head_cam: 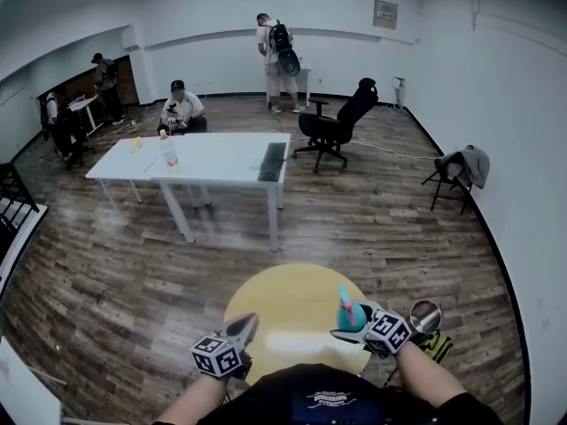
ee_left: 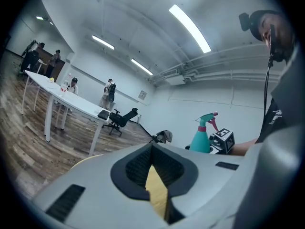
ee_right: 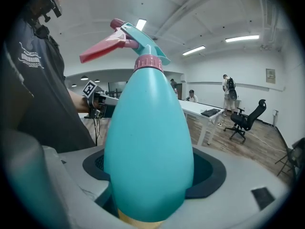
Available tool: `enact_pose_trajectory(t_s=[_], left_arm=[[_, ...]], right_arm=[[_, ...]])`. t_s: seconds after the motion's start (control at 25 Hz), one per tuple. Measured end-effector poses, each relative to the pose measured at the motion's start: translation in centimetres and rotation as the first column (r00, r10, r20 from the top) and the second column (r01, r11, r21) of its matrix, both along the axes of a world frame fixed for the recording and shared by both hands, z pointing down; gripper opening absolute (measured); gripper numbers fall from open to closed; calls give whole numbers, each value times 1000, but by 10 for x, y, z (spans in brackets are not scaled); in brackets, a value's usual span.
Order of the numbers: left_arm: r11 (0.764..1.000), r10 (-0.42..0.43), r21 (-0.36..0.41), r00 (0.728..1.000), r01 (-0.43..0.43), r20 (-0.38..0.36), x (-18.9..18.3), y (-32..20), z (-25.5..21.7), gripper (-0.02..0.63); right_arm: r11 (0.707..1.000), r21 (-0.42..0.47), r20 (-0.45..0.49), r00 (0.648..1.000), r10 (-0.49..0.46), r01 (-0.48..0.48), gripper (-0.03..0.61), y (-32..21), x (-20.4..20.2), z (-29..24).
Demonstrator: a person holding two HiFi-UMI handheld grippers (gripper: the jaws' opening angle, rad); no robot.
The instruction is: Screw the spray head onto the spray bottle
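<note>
A teal spray bottle (ee_right: 147,142) stands upright between the jaws of my right gripper (ee_right: 150,175), which is shut on its body. Its spray head (ee_right: 136,37) with a pink trigger (ee_right: 102,49) sits on the neck above a pink collar (ee_right: 147,62). In the head view the bottle (head_cam: 347,315) is over the right side of the round yellow table (head_cam: 292,326), in my right gripper (head_cam: 352,330). My left gripper (head_cam: 246,324) is at the table's left, apart from the bottle. In its own view my left gripper (ee_left: 152,149) is shut with nothing in it, and the bottle (ee_left: 202,136) is off to the right.
A long white table (head_cam: 213,159) with a keyboard (head_cam: 272,160) and a bottle stands across the wooden floor. A black office chair (head_cam: 341,122) is behind it, and a folding chair with a jacket (head_cam: 461,171) is by the right wall. Several people are at the back.
</note>
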State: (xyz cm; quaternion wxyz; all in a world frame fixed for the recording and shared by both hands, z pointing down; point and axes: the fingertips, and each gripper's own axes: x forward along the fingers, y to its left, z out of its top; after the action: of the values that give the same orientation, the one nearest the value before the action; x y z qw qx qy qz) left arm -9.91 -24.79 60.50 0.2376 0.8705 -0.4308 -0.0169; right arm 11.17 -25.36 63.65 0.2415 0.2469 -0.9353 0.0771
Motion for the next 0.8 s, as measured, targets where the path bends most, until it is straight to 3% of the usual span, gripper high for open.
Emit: enact_pose_trajectory(t_s=[0.8], left_arm=[[1000,0,1,1000,0,-6,5,-1,-4,13]], right_arm=[[999,24,-41,999,-36,37,434,-6,0,-1]])
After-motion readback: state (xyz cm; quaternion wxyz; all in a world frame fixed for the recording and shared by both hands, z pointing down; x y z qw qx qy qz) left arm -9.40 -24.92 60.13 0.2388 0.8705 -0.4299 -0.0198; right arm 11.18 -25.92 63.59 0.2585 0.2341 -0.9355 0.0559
